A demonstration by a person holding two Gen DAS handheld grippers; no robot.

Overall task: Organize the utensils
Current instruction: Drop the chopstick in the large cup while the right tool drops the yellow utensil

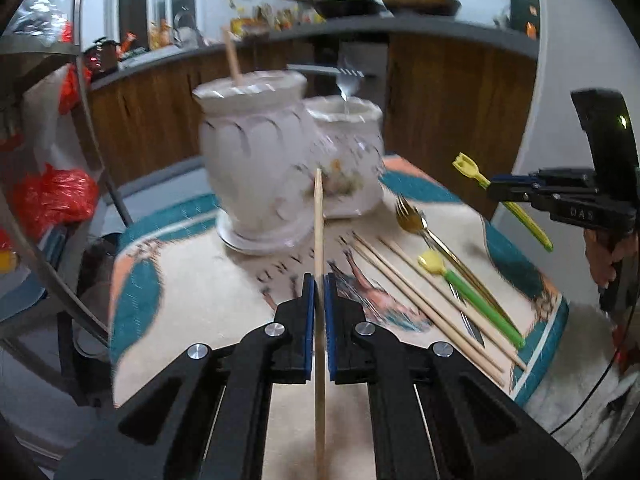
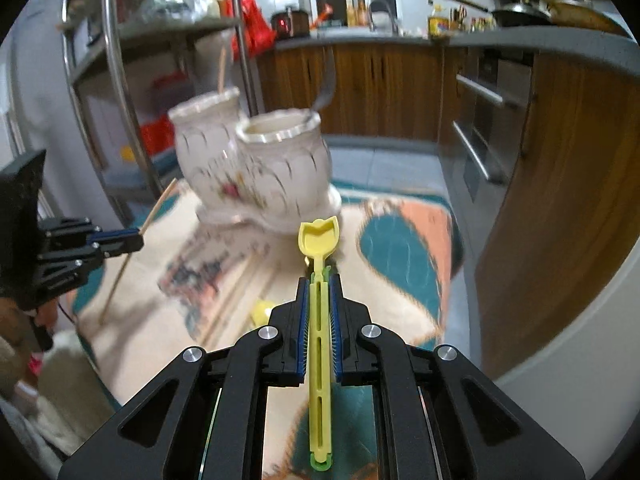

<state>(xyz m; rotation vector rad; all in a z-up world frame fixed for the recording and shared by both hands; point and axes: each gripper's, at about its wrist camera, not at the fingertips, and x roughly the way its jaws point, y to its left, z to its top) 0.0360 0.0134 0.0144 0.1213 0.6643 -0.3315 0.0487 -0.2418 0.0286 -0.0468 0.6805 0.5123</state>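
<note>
A: Progress check, quick. What's in the jars?

B: Left jar [image 1: 256, 152] has one chopstick standing in it, right jar [image 1: 348, 156] has a metal utensil, looks like a fork [image 1: 346, 80]. So barely started, I'd say.

A: Hands?

B: Left hand-held gripper [image 1: 319, 280] is clamped on a wooden chopstick [image 1: 319, 220], lifted, tip pointing at the jars. Right hand-held gripper [image 2: 319, 280] is pinched on a yellow plastic spoon [image 2: 319, 236], also in the air, near the jars.

A: What's left?

B: On the bench [image 1: 200, 320]: several chopsticks [image 1: 424, 300], a gold fork [image 1: 412, 216], a green-handled spoon [image 1: 472, 300], something dark under it, maybe a knife. Most of the job remains, my guess.
</note>
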